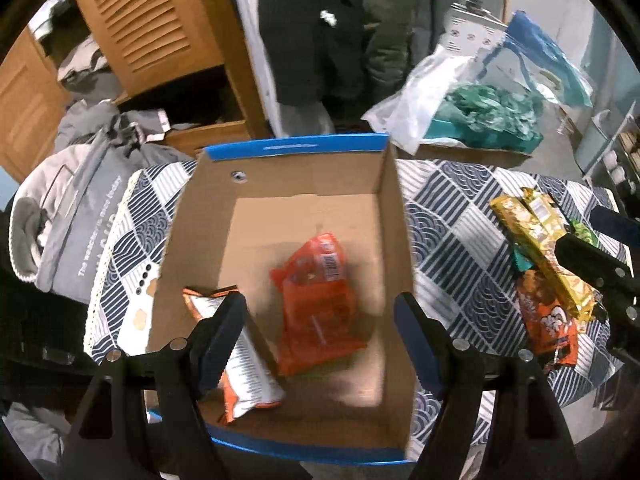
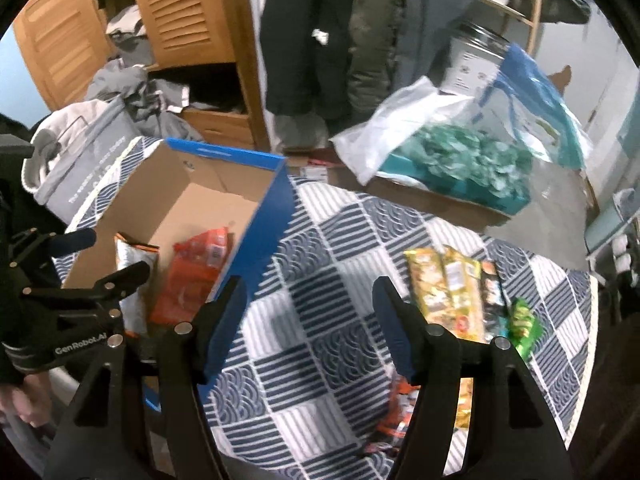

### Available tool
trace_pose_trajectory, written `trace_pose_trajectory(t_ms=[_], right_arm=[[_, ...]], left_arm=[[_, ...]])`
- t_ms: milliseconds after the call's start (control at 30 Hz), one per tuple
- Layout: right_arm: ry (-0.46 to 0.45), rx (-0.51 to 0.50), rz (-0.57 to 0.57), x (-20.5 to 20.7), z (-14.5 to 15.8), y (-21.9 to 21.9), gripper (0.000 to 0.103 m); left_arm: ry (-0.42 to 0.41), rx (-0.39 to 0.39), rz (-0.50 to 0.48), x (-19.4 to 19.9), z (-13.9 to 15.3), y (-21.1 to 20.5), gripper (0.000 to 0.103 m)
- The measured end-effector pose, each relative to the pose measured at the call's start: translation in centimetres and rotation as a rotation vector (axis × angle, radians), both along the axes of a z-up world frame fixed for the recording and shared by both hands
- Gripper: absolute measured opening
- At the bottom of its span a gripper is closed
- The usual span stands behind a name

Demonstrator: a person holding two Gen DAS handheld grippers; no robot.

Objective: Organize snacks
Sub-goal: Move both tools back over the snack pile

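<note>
We hold our left gripper (image 1: 320, 312) above the open cardboard box (image 1: 384, 216), its jaws spread wide with nothing clamped between them. Inside the box lies an orange snack packet (image 1: 316, 304), showing in the gap between our two fingers but down on the box floor, apart from the pads. A white and orange bag (image 1: 248, 368) lies beside it, to its left in the left wrist view, partly hidden behind our left finger (image 1: 218, 340). Whether that finger touches the bag we cannot tell. The box stands on a table covered with a blue and white patterned cloth (image 1: 448, 216). Our right gripper (image 2: 306, 312) hangs over bare cloth between the box and the loose snacks, its jaws parted and empty. To its right in the right wrist view lies the pile still outside the box: yellow packets (image 2: 444, 292), a dark packet (image 2: 492, 296) and a small green packet (image 2: 522, 324), all resting on the cloth near our right finger (image 2: 394, 332). An orange packet (image 2: 396, 412) lies lower on the cloth, partly hidden behind that same finger. The box's blue outer wall (image 2: 264, 248) stands just beside the other finger of the right gripper.
</note>
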State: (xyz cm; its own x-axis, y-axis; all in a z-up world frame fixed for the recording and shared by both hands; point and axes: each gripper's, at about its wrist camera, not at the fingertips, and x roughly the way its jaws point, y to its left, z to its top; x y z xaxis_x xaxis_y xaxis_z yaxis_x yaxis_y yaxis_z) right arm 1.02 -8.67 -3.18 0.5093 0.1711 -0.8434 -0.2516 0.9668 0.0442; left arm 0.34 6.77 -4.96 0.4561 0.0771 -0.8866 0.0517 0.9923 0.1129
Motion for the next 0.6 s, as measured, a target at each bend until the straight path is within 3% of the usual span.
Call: trace_pose_trajectory(t_ms=[600], right_arm=[[0.013,0.02,-0.207,-2.0,-1.2,-11.8,0.07]], left_arm=[[0.044,-0.006,-0.119,0.9,0.0,-9.8,0.078]])
